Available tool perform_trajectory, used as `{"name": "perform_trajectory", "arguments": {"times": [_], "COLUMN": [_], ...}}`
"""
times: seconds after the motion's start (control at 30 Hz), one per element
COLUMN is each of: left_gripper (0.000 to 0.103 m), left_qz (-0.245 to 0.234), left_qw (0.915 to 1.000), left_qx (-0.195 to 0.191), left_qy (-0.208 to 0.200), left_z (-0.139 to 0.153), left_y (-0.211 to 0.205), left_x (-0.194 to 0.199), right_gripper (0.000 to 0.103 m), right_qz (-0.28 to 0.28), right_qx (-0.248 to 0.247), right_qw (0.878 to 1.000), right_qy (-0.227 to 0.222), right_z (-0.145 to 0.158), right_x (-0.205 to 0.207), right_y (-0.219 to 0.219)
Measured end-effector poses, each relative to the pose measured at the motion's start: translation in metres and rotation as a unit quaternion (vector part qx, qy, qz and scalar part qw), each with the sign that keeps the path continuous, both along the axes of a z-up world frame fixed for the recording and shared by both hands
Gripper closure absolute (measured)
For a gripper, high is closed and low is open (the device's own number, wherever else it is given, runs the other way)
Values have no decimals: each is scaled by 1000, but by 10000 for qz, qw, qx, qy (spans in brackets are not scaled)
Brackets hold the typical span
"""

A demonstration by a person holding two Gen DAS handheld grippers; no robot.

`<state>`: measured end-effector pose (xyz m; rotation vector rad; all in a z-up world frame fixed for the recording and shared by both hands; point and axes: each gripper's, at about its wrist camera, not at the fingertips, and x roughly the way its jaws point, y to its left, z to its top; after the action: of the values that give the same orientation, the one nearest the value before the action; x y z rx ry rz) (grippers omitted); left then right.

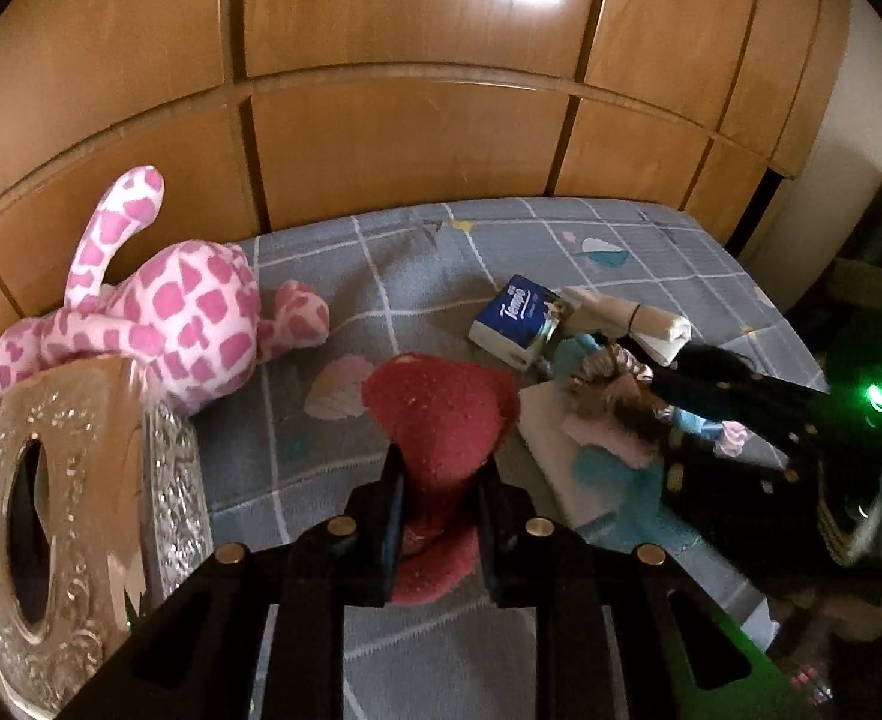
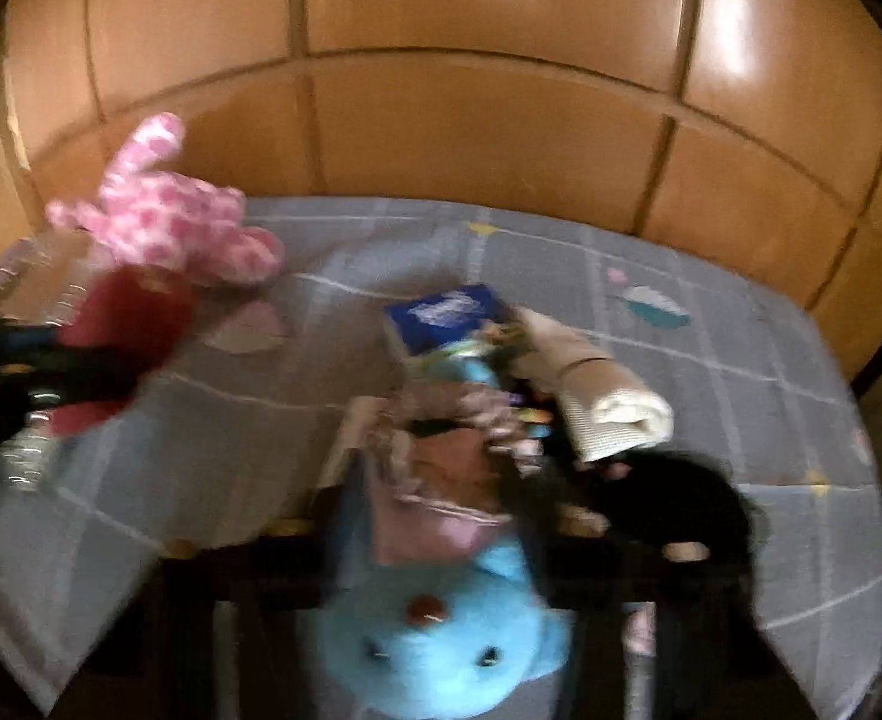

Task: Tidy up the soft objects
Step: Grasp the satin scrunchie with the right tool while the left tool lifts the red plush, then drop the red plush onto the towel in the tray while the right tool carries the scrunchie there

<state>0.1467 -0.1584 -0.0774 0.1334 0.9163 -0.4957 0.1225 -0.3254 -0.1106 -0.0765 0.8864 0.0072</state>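
Red fuzzy cloth, sock-like, pinched between the fingers of the left gripper, jaws pressed onto its narrow middle; wide end fans out toward 12 o'clock, tail droops toward 6 below the jaws. It looks lifted just above the grey checked bed sheet. Judged light, limp, very compressible, fuzzy nap so not slippery; nothing fragile. Hold at the bunched waist as now is good, since a grip on an edge would let it sag and swing.

Pink spotted plush at 10 o'clock, lying partly on an ornate silver box at 8 o'clock. Blue Tempo tissue pack at 1 o'clock, touching a rolled beige cloth. Black jacket with gold buttons at 3 o'clock, over a mixed pile.

Right wrist view is motion-blurred. Blue plush toy sits face-on at 6 o'clock, right at the right gripper; pink-brown cloth just above it. Jaws hidden by blur and plush; cannot tell whether they pinch it or stand spread. Plush judged light, squashy, bulky; body or neck best for hold. Left gripper with the red cloth shows at 9 o'clock in this view.
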Motion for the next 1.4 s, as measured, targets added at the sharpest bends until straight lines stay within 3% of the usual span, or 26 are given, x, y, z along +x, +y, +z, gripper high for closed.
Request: {"name": "perform_trajectory", "arguments": {"times": [0.03,0.1,0.2,0.37,0.57,0.73,0.83,1.13,1.3,1.4], "left_gripper": [82,82,82,82,82,82,82,82,82,82], "left_qz": [-11,-14,-52,-80,446,1314,1871,2967,3636,3961], "left_qw": [10000,10000,9999,9999,9973,9866,9770,9511,9294,9172], "left_qx": [17,18,-32,-96,-153,-193,-101,-112,-317,-391], "left_qy": [17,44,110,-2,-558,-947,-1014,-849,-543,-158], "left_z": [-1,-2,1,22,74,113,117,87,54,17], "left_y": [0,-1,-3,-14,6,80,136,288,358,385], "left_x": [-1,-1,2,25,77,101,104,46,-6,-29], "right_gripper": [82,95,95,95,95,95,95,95,95,95], "right_qz": [-92,-290,-554,-632,-532,-450,-414,-139,-80,-78], "right_qx": [155,625,1624,2178,1724,1557,1442,1152,989,1084], "right_qw": [9998,9976,9852,9739,9835,9866,9886,9931,9948,9936], "right_qy": [-17,-104,-57,116,154,158,156,176,223,294], "right_z": [1,6,8,4,5,6,6,3,1,-2], "right_x": [1,2,3,5,5,6,6,4,5,6], "right_y": [-5,-19,-44,-53,-41,-37,-34,-19,-15,-17]}}
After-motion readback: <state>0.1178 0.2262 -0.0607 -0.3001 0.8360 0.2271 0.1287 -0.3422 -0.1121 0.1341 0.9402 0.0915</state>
